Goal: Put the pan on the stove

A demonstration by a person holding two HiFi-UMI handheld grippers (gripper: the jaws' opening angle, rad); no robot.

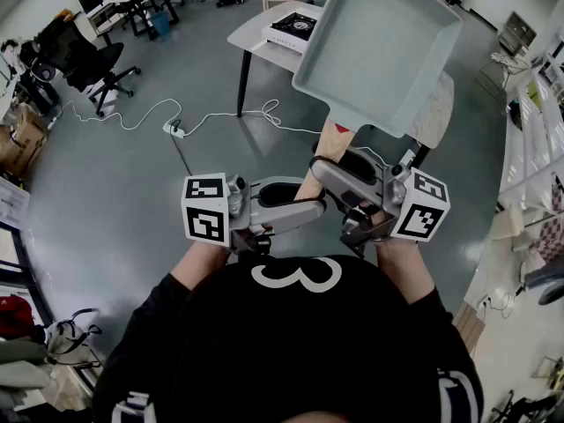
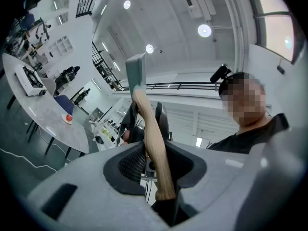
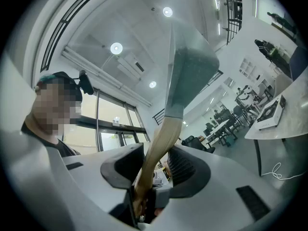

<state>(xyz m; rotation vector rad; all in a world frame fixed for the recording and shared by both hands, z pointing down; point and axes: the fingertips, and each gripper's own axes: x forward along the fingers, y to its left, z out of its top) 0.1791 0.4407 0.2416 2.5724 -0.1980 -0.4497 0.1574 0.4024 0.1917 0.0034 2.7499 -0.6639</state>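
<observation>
Here, itemised from the hands outward.

Left gripper (image 2: 156, 167): jaws narrow, pressed on the wooden handle (image 2: 152, 134) near its butt end.

Right gripper (image 3: 154, 170): jaws likewise closed on the same handle, farther up toward the pan, with the ribbed pads on either side.

Pan (image 1: 379, 47): square, pale grey, nothing in it. It is held up in the air and tilted, its inside turned to the head view. It is not on the stove and sits to the right of it in that view, well apart.

Stove (image 1: 293, 26): single burner, black top, light casing. It stands on the table (image 1: 251, 40).

Table: pale top on dark legs. The pan hides its right part. Its near edge and one leg (image 1: 242, 82) lie between the grippers and the stove.

Dish with a red thing (image 2: 69, 118): on the table, seen in the left gripper view.

Cable (image 1: 211, 117): white, looping over the grey floor (image 1: 115, 192) beside the leg to a power strip (image 1: 174, 129).

Chair (image 1: 97, 64): black, on castors, far left, well clear.
</observation>
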